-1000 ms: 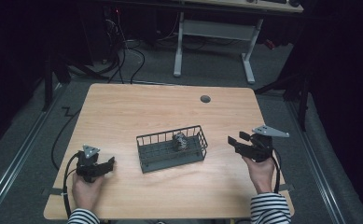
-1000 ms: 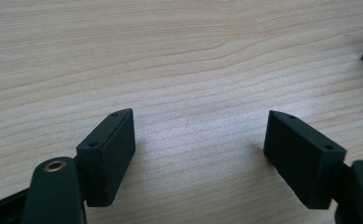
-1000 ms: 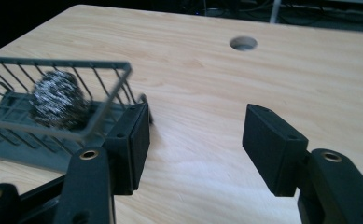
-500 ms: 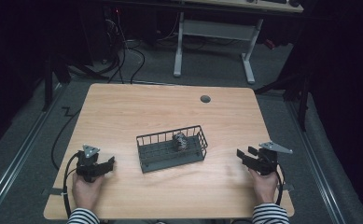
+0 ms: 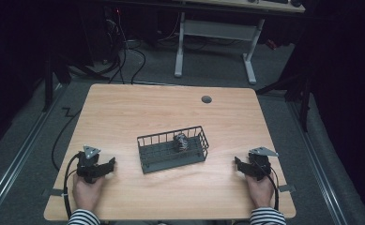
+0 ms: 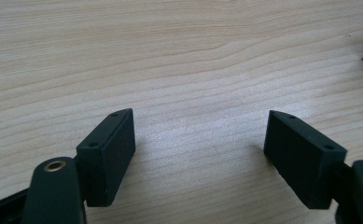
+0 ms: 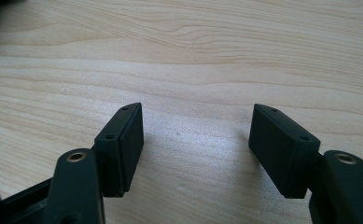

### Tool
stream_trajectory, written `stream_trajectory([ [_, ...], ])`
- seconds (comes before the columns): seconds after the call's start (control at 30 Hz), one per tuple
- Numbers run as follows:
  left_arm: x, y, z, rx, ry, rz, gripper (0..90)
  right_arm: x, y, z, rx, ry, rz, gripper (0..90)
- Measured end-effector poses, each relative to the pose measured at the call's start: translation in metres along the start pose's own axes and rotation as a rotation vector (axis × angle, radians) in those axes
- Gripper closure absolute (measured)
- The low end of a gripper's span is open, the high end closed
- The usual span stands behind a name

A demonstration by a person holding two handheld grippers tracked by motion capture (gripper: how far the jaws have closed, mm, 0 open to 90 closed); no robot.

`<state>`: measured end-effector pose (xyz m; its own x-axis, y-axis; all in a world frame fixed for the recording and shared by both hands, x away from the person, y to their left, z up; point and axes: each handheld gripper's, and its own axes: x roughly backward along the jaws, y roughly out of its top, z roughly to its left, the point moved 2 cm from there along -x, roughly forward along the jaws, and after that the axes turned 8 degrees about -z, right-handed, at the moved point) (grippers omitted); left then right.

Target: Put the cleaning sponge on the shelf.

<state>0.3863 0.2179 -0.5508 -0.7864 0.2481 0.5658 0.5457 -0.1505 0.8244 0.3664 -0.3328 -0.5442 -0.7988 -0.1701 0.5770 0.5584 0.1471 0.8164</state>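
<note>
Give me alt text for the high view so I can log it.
A dark wire basket sits mid-table with a small grey object inside. The left tongs and right tongs rest open on the wooden table at either side, each held by a striped-sleeved hand.

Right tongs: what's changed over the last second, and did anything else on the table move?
The right tongs came down from above the table's right edge to rest low on the wooden table, and their jaws have just been opening, with nothing between them. The left tongs stayed put, open and empty. The wire basket and the small grey object inside it kept their places.
</note>
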Motion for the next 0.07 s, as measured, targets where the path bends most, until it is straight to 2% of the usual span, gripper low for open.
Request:
stream_trajectory([
  [0.07, 0.0001, -0.0001, -0.0001, 0.0, 0.0, 0.0, 25.0, 0.0, 0.0, 0.0, 0.0, 0.0, 0.0, 35.3],
])
